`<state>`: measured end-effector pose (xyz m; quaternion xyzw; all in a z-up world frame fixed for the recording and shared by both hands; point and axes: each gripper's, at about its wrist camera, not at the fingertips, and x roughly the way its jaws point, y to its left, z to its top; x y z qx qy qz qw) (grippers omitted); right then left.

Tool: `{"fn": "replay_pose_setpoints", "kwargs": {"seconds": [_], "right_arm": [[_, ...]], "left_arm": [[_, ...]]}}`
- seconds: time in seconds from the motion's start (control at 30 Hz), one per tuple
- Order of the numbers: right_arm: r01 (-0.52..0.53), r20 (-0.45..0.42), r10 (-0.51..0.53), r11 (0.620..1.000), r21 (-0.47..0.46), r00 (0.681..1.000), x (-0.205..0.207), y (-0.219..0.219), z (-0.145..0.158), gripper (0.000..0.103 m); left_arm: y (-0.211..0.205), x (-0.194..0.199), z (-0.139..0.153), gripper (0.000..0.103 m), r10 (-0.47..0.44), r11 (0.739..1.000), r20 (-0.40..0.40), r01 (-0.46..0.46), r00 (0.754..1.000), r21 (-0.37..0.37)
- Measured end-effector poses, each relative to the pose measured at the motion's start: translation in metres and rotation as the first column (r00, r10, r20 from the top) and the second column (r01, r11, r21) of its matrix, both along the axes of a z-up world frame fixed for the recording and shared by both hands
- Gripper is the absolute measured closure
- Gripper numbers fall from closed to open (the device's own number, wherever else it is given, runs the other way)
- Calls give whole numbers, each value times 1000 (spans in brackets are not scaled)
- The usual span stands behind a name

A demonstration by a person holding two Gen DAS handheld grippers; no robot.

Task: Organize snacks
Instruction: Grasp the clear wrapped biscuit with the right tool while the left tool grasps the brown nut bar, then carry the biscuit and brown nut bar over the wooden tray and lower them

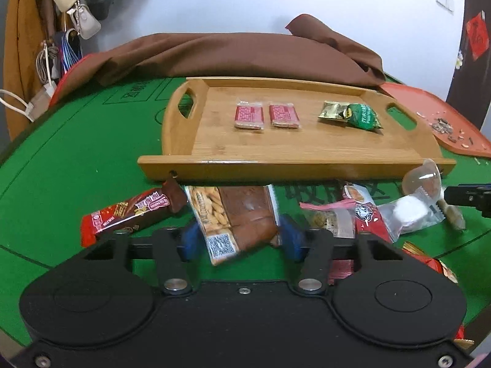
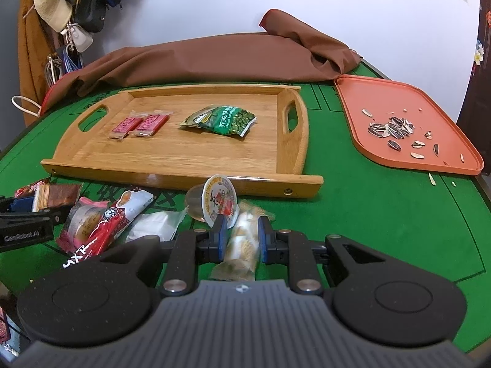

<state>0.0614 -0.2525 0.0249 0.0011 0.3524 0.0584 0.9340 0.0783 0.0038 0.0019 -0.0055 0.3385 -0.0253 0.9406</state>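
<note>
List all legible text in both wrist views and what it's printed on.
"GenRobot.AI": side of the left gripper, seen in the right wrist view.
Green snack bag on the wooden tray: Chinese characters with a Latin line beneath, too blurred to read.
Jelly cup lid, red packets, QR-code pack, table felt print: unreadable.

Red wrappers (image 1: 429, 265): at the right edge of the left wrist view, mostly hidden behind the gripper body; print unreadable.
Snack in the right gripper (image 2: 239, 240): motion-blurred (pale, crinkled wrapper), label illegible, its lower end hidden by the gripper body.
Peanut packet (image 1: 233, 217): lower corner blurred.
Table lettering (image 1: 325, 191): partly covered by the wooden tray (image 1: 294, 164) and the snacks.
Hanging bags (image 2: 92, 3): cut off at the top edge.
</note>
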Motion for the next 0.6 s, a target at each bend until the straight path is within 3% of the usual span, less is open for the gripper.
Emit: {"fn": "replay_pose_setpoints", "kwargs": {"seconds": [0.07,0.1,0.2,0.5,0.53,0.57,0.6], "right_arm": [[-1,0,1,1000,0,1000,0,0,0,80],[-2,2,2,1000,-2,1000,0,0,0,80],[-2,-2,2,1000,-5,1000,0,0,-1,80],[-16,-12,15,999,-32,1000,-1,5,-10,68],[-20,-11,19,999,-36,1000,-1,7,-10,66],[-22,-10,22,999,-41,1000,0,8,-10,55],[-20,-9,20,999,-49,1000,1,9,-11,53]], "left_arm": [[1,0,1,64,-6,1000,-8,6,1000,-13],[2,-1,2,80,-8,1000,-11,8,1000,-21],[8,-2,5,81,-13,998,-28,11,1000,-58],[13,-5,8,81,-6,997,-29,4,1000,-81],[13,-4,9,81,-7,997,-25,5,1000,-81],[13,-5,10,81,-8,997,-21,6,1000,-80],[13,-4,11,81,-7,997,-19,6,1000,-82]]}}
